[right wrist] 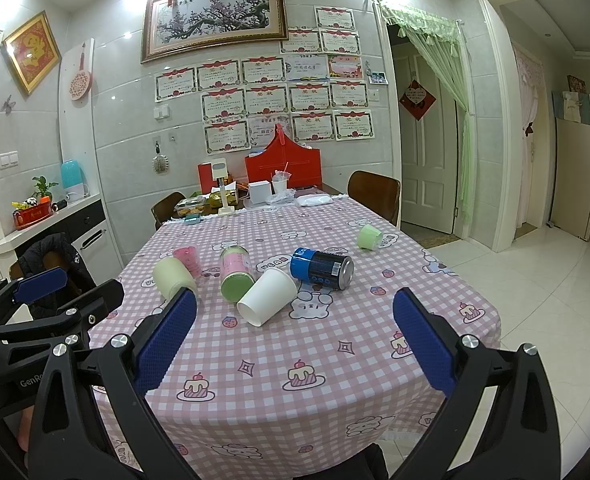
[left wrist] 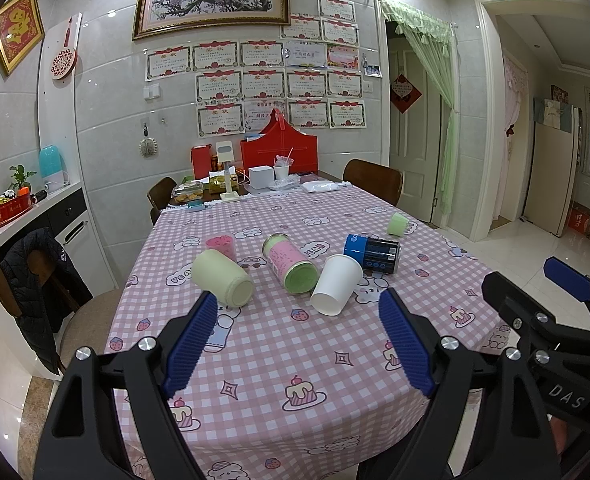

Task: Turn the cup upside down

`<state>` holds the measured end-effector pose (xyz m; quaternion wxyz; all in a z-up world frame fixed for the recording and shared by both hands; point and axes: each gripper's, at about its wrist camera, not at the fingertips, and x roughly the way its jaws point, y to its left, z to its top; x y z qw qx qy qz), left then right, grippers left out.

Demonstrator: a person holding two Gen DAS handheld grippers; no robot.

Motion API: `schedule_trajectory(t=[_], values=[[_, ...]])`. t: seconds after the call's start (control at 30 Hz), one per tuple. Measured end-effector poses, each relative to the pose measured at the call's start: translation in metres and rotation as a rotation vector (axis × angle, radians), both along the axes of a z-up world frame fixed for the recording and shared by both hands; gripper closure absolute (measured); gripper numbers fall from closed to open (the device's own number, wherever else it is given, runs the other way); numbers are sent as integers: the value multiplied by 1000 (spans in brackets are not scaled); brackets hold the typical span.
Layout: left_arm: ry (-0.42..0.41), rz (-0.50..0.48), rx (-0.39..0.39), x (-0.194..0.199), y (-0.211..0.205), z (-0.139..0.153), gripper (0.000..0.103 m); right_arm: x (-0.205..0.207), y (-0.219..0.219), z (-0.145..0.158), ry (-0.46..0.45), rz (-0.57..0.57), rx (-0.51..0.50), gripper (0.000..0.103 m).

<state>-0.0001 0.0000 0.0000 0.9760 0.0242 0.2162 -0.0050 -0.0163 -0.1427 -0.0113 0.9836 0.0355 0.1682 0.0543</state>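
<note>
Lying on its side ahead, mouth toward both wide-open grippers, the white cup (left wrist: pixel 337 285) is being faced nearest the left gripper (left wrist: pixel 299 340).

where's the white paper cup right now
The white paper cup lies on its side near the middle of the checked tablecloth, mouth toward the cameras, between the pink-and-green jar and the blue can.

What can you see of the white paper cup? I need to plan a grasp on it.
The white paper cup is plain, looks like thin paper with a rolled rim, and appears empty. It lies on its side on the checked tablecloth, mouth toward the cameras, between the pink-and-green jar and the blue can, close against both.
</note>
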Motion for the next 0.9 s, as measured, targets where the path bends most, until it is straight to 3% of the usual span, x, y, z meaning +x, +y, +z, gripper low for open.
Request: schedule_trajectory(t=[0.8,0.9], values=[[7,-3,1,3,1,0,21,1,7,-4,4,-1,3,8],[10,-4,0,5,0,-2,21,11,16,-17,8,-2,1,8]])
